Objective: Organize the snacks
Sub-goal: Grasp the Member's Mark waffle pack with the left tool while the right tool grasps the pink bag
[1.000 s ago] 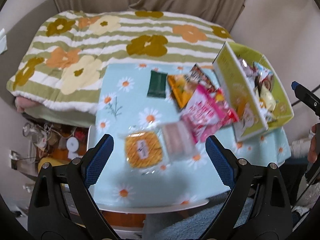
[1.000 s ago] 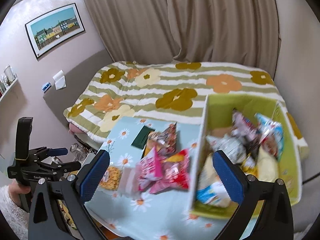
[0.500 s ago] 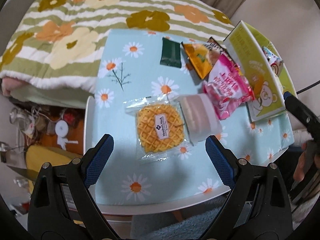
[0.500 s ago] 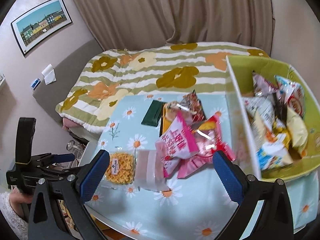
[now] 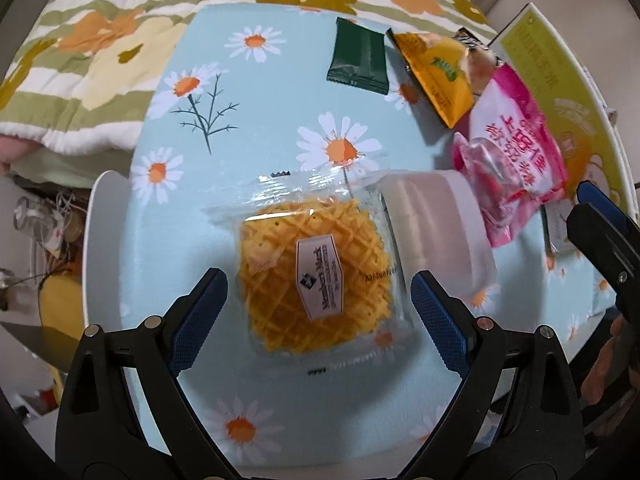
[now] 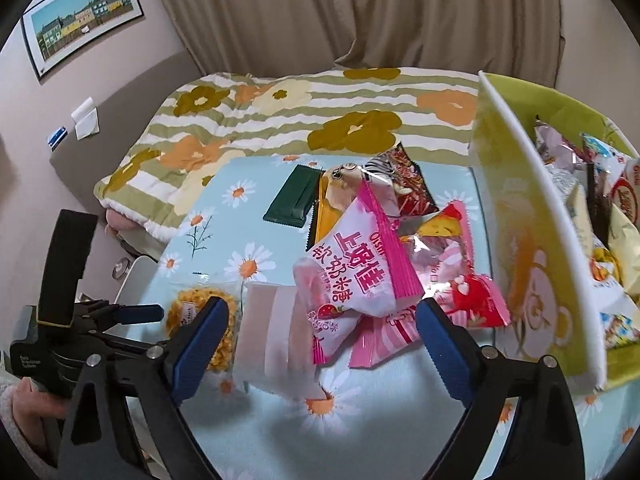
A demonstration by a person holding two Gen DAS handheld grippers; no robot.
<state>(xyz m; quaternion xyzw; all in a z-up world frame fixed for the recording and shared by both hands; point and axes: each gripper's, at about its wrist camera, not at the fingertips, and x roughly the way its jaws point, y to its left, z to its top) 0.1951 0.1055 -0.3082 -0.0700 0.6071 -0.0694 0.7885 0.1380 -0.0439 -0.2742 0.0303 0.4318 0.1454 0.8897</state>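
Observation:
A clear packet with a yellow waffle (image 5: 316, 276) lies on the daisy tablecloth (image 5: 248, 92). My left gripper (image 5: 316, 304) hangs open just above it, a finger on either side and neither pad touching. Beside the waffle lie a pale white packet (image 6: 276, 336) and a pink candy bag (image 6: 352, 264). My right gripper (image 6: 322, 320) hovers over these two; its jaws are closing, and the pads press on nothing. Further back are a dark green packet (image 6: 292, 200) and an orange packet (image 5: 436, 72).
A yellow-green box (image 6: 516, 208) with several snacks inside stands at the table's right side. A bed with a flowered blanket (image 6: 320, 120) lies behind the table. Clutter sits on the floor at the left (image 5: 48, 220).
Both grippers have come down closer to the table. The left one now straddles the waffle packet. The right one's fingers stand a little narrower over the pink and white packets.

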